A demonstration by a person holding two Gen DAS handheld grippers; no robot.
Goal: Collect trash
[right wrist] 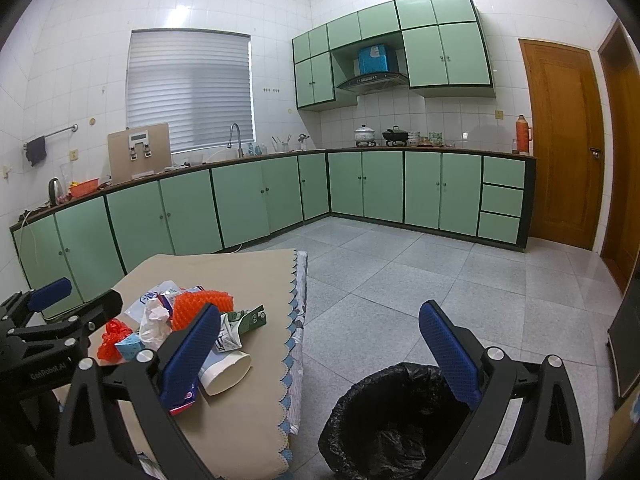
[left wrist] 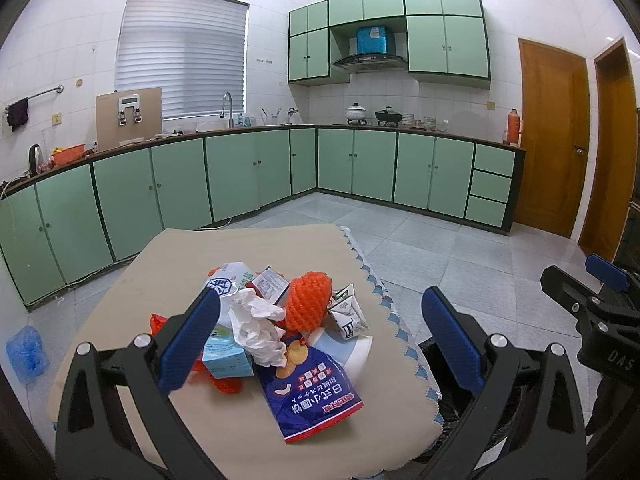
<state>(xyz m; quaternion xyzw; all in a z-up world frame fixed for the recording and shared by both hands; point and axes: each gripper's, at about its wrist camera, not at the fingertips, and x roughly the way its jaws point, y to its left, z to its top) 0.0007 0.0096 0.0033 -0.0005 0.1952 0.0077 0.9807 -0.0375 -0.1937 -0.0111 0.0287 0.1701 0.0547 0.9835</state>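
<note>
Beside the bin (right wrist: 394, 412), on the table (left wrist: 168, 268), the trash pile (left wrist: 276, 320) is lying straight ahead of your left gripper (left wrist: 320, 344), its fingers spread wide, gripping nothing; your right gripper (right wrist: 320, 348), likewise splayed and empty, is hanging over the bin, so your left is sitting nearer the blue snack bag (left wrist: 312, 396), whose long axis is running toward you.

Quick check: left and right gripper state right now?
Left gripper: open, holding nothing, above the trash pile.
Right gripper: open, holding nothing, over the black-lined bin.
</note>
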